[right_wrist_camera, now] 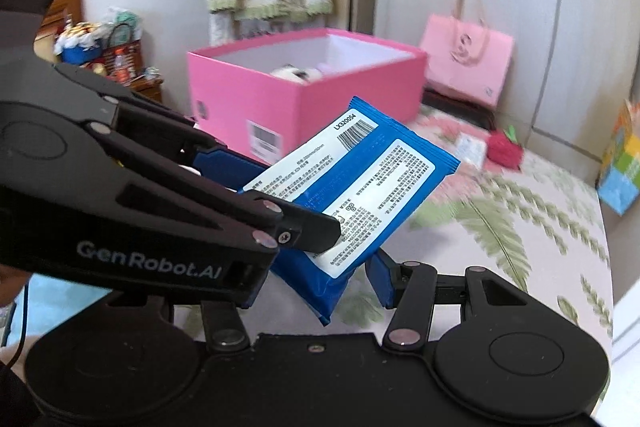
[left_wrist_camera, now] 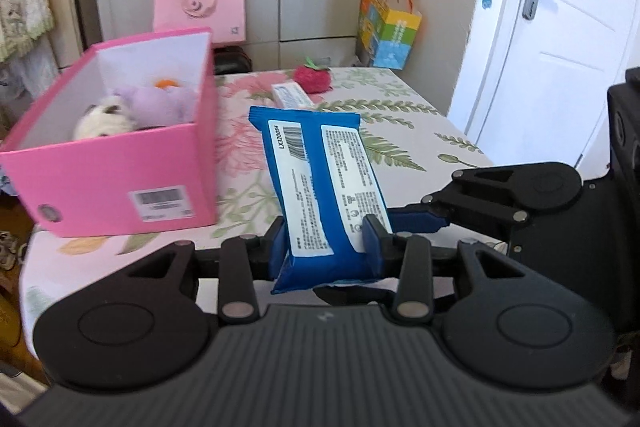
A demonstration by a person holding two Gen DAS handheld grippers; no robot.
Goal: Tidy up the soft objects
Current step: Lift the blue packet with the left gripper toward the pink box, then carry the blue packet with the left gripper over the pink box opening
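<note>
Blue soft pack carried by one end above the surface, toward the pink box.

The left gripper point(left_wrist_camera: 326, 247) pinches the blue pack point(left_wrist_camera: 320, 183) at its lower end only; the pack stands tilted, clear of the floral surface point(left_wrist_camera: 400, 131). The right gripper point(right_wrist_camera: 320, 279) is spread, one blue pad near the pack's lower edge, with no visible pressure. Risk: the slick film may slide from so short a hold, or the free end may sag and catch the rim of the pink box point(left_wrist_camera: 120, 183), already holding plush toys point(left_wrist_camera: 136, 107), near the surface's left edge.
</note>
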